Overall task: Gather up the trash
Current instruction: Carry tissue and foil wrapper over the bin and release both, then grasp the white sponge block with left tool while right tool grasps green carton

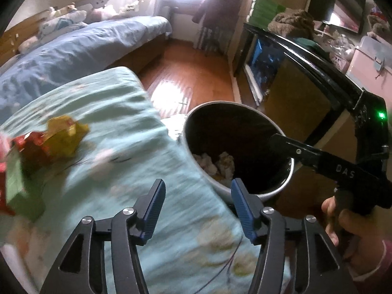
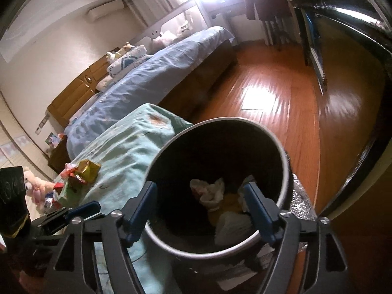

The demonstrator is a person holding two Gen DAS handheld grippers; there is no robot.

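A round grey trash bin (image 1: 274, 191) (image 2: 220, 247) stands on the floor beside a pale green blanket (image 1: 117, 112) (image 2: 127, 147). Crumpled white paper (image 1: 220, 164) (image 2: 210, 191) lies inside it. Yellow and red wrappers (image 1: 61, 137) (image 2: 85, 169) and a green carton (image 1: 17, 183) (image 2: 71, 191) lie on the blanket to the left. My left gripper (image 1: 197, 188) is open and empty over the blanket's edge near the bin. My right gripper (image 2: 201, 193) hangs open and empty over the bin's mouth; in the left wrist view its finger (image 1: 286, 144) reaches over the rim, held by a hand (image 1: 348, 223).
A bed with a blue cover (image 1: 73, 49) (image 2: 152, 78) lies behind the blanket. Shiny wooden floor (image 1: 186, 73) (image 2: 269, 93) stretches beyond the bin. A dark cabinet (image 1: 281, 73) (image 2: 343, 36) stands along the right. A plush toy (image 2: 36, 186) sits at the far left.
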